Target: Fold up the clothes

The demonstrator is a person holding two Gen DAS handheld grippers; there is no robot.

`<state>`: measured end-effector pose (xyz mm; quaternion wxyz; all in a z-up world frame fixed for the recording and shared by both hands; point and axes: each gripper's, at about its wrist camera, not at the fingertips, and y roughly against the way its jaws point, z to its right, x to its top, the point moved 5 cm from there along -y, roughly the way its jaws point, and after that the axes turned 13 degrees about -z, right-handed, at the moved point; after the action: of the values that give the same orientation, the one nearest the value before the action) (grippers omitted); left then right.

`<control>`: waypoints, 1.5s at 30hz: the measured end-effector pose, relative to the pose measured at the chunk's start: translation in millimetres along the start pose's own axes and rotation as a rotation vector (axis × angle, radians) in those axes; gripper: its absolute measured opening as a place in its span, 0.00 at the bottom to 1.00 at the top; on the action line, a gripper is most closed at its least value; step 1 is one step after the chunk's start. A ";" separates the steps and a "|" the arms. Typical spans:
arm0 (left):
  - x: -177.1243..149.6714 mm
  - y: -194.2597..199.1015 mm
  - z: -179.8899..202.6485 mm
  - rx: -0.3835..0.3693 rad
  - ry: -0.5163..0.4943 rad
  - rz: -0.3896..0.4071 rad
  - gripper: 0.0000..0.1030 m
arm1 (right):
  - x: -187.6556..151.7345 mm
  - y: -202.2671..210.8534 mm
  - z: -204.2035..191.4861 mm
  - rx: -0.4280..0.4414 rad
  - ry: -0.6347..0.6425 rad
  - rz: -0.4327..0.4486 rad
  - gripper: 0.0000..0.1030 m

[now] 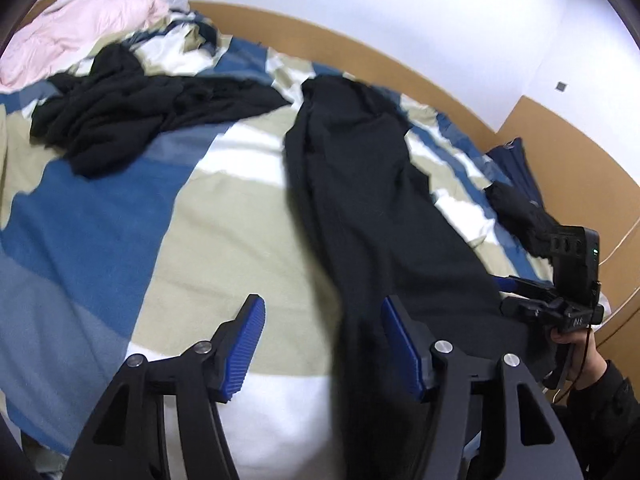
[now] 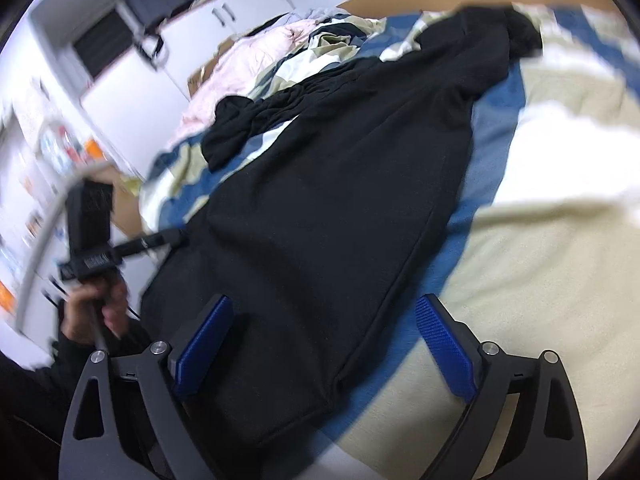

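Right now both my grippers hang over the near end of the black garment (image 2: 340, 184), which lies flat on the striped bedspread (image 1: 224, 216) with its long axis running away from me toward the wooden headboard (image 1: 360, 52). Left gripper (image 1: 322, 344) is part open with the garment's left edge between the pads, no pinch; right gripper (image 2: 324, 344) is wide, straddling its right hem corner, nothing held. Fabric looks soft, dark, slightly rumpled at the far end; a second crumpled black garment (image 1: 132, 116) sits left of it.
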<state>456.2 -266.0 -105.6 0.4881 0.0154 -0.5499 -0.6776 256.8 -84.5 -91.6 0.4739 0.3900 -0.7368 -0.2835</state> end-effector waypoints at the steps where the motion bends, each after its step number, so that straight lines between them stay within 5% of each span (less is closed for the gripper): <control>1: 1.4 0.7 5.0 -0.002 -0.021 0.014 0.59 | 0.7 8.5 -5.2 -0.029 0.032 0.015 0.92; 4: 2.1 -11.1 15.5 0.049 -0.075 -0.001 0.56 | -3.2 17.6 -10.5 -0.037 0.026 0.034 0.91; 5: 0.4 -19.7 18.0 0.047 -0.084 -0.033 0.30 | -5.3 16.6 -10.8 -0.034 0.015 0.026 0.77; 6: -0.9 -23.4 20.0 0.034 -0.091 -0.054 0.06 | -8.7 9.2 -9.7 -0.036 0.005 -0.005 0.26; 7: -1.4 -17.4 25.2 0.037 -0.113 -0.041 0.03 | -10.9 3.6 -9.4 -0.055 0.004 -0.033 0.01; 10: -1.4 3.1 36.6 0.056 -0.172 0.007 0.04 | -14.6 9.2 -22.5 -0.070 0.041 -0.049 0.03; 14: -2.9 -0.7 18.5 0.049 -0.104 0.003 0.08 | -17.2 24.6 -20.1 -0.034 0.031 0.000 0.07; 17: -4.1 -15.3 7.2 0.050 -0.048 -0.042 0.09 | -22.0 9.4 3.1 -0.071 -0.023 -0.079 0.41; 19: -2.8 -5.0 11.6 0.080 -0.077 0.012 0.12 | -19.7 18.5 3.2 -0.058 -0.014 -0.074 0.43; 20: -2.7 -1.4 14.0 0.102 -0.095 0.035 0.24 | -18.5 24.5 1.0 -0.015 -0.018 -0.059 0.52; 21: -2.7 -1.2 15.5 0.122 -0.106 0.046 0.49 | -19.1 25.6 -0.1 0.038 -0.034 -0.065 0.69; 23: -5.7 -15.8 14.4 0.136 -0.105 -0.006 0.71 | -22.7 16.9 -0.1 0.107 -0.066 -0.102 0.81; 25: -10.3 -33.5 13.7 0.154 -0.107 -0.065 0.71 | -27.5 -2.8 -0.5 0.035 -0.057 -0.131 0.78; 26: -10.1 -30.5 19.2 0.173 -0.130 -0.031 0.70 | -27.4 -6.5 -3.6 -0.005 -0.037 -0.117 0.60; 27: -10.0 -27.1 29.0 0.177 -0.175 -0.013 0.66 | -26.1 -8.3 -11.8 -0.006 -0.007 -0.104 0.29; 28: -9.9 -23.5 38.7 0.182 -0.219 0.008 0.65 | -24.6 -8.6 -19.8 -0.012 0.022 -0.090 0.26; 31: -11.8 -14.1 60.9 0.274 -0.332 0.105 0.67 | -19.1 2.3 -34.1 -0.050 0.082 -0.057 0.28; 33: -14.1 -14.5 71.9 0.339 -0.404 0.137 0.78 | -15.0 10.8 -25.9 -0.085 0.094 -0.053 0.41; 36: -20.4 -38.6 72.6 0.370 -0.451 0.018 0.78 | -8.0 35.0 -6.8 -0.151 0.096 0.008 0.54; 40: -15.9 -42.0 57.4 0.274 -0.336 -0.045 0.79 | -13.7 56.8 -3.7 -0.128 0.116 0.074 0.55; 43: -8.5 -28.7 50.0 0.270 -0.271 0.010 0.79 | -19.7 41.6 -18.8 -0.123 0.193 0.009 0.57; 45: -9.3 -33.6 46.3 0.259 -0.256 -0.024 0.84 | -26.6 28.2 -42.7 -0.113 0.313 -0.035 0.61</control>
<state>413.6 -228.6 -117.7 0.3999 -0.0017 -0.6899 -0.6035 294.0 -49.0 -65.4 0.5991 0.4150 -0.6299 -0.2684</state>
